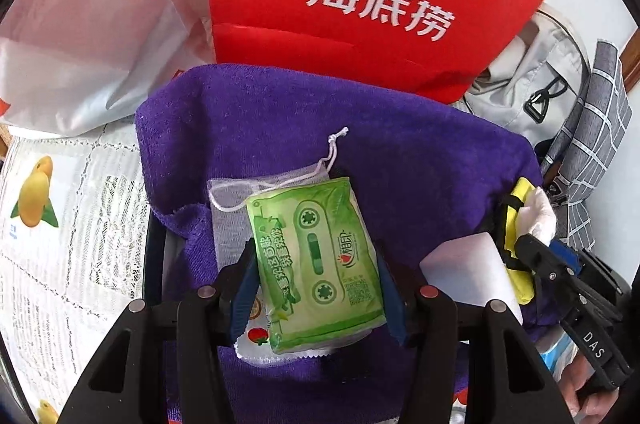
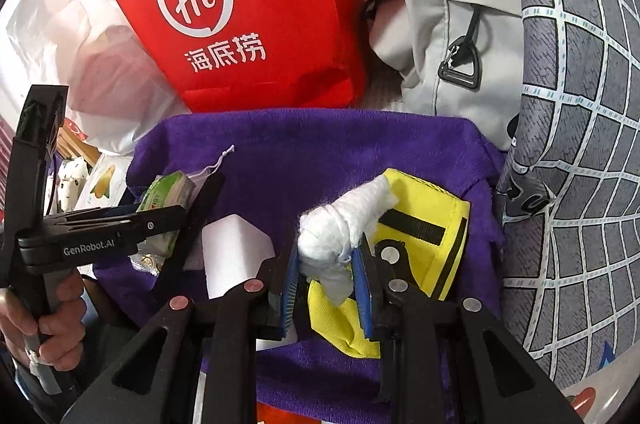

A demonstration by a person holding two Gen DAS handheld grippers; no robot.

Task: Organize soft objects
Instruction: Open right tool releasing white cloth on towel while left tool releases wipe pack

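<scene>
A purple towel (image 1: 280, 127) lies spread out, also in the right wrist view (image 2: 304, 151). My left gripper (image 1: 316, 288) is shut on a green tissue pack (image 1: 320, 260), held over a white mesh drawstring pouch (image 1: 240, 191). The pack also shows at the left of the right wrist view (image 2: 168, 195). My right gripper (image 2: 326, 288) is shut on a rolled white cloth (image 2: 344, 228), above a yellow pouch (image 2: 432, 224) on the towel. The cloth (image 1: 540, 212) and the yellow pouch (image 1: 516, 224) also show at the right of the left wrist view. A white block (image 2: 232, 248) lies between the grippers.
A red paper bag (image 2: 240, 15) stands behind the towel, with a white plastic bag (image 1: 88, 31) to its left. A grey backpack (image 2: 452, 19) and a grey checked cloth (image 2: 580, 103) are on the right. A lace tablecloth with mango prints (image 1: 60, 224) is on the left.
</scene>
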